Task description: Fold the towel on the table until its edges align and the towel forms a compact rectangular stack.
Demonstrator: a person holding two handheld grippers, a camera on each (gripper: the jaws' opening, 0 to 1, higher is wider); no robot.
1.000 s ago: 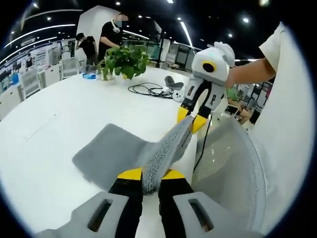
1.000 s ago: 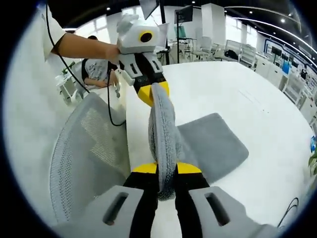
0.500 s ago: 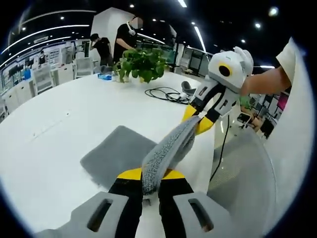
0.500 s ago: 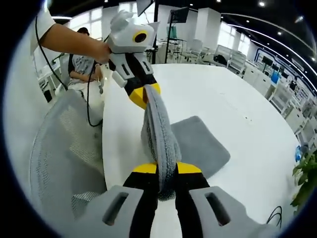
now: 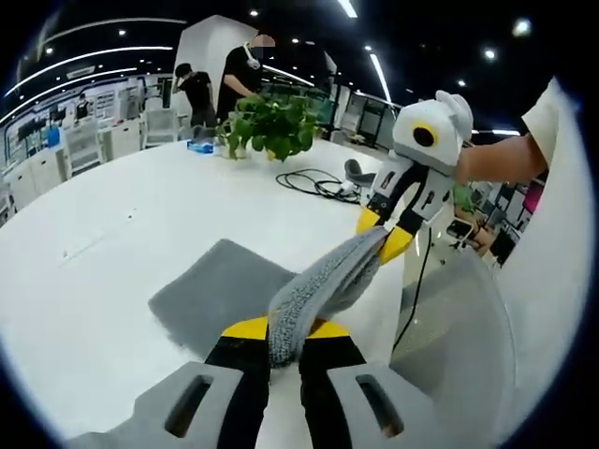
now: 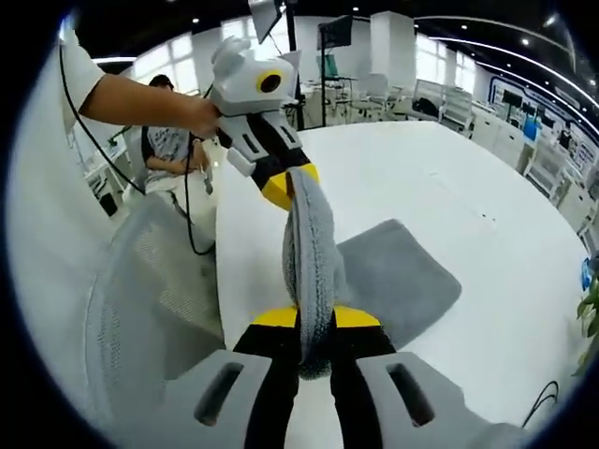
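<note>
Right now the grey terry-cloth towel (image 5: 309, 290) hangs stretched between the two claws, its near edge lifted clear of the wide white surface (image 5: 103, 234) while the rest lies flat on it as a grey panel. From the left gripper view, the left claw (image 5: 284, 329) is clamped on one corner of the towel, the cloth bunched between its yellow-tipped black jaws. The right claw (image 5: 386, 234) comes in from the right, held by a person's hand (image 5: 468, 161), and pinches the other corner.

From the right gripper view, the right claw (image 6: 314, 318) grips its end of the towel (image 6: 309, 253) just as tightly, and the left claw (image 6: 290, 184) shows up ahead, biting the far end. A grey mesh office chair (image 6: 150, 299) stands just beside the surface's edge.

Farther back on the surface sit a leafy green potted plant (image 5: 271, 122) and a coil of black cable (image 5: 314, 182). Two people in dark tops (image 5: 220, 75) stand beyond the plant.
</note>
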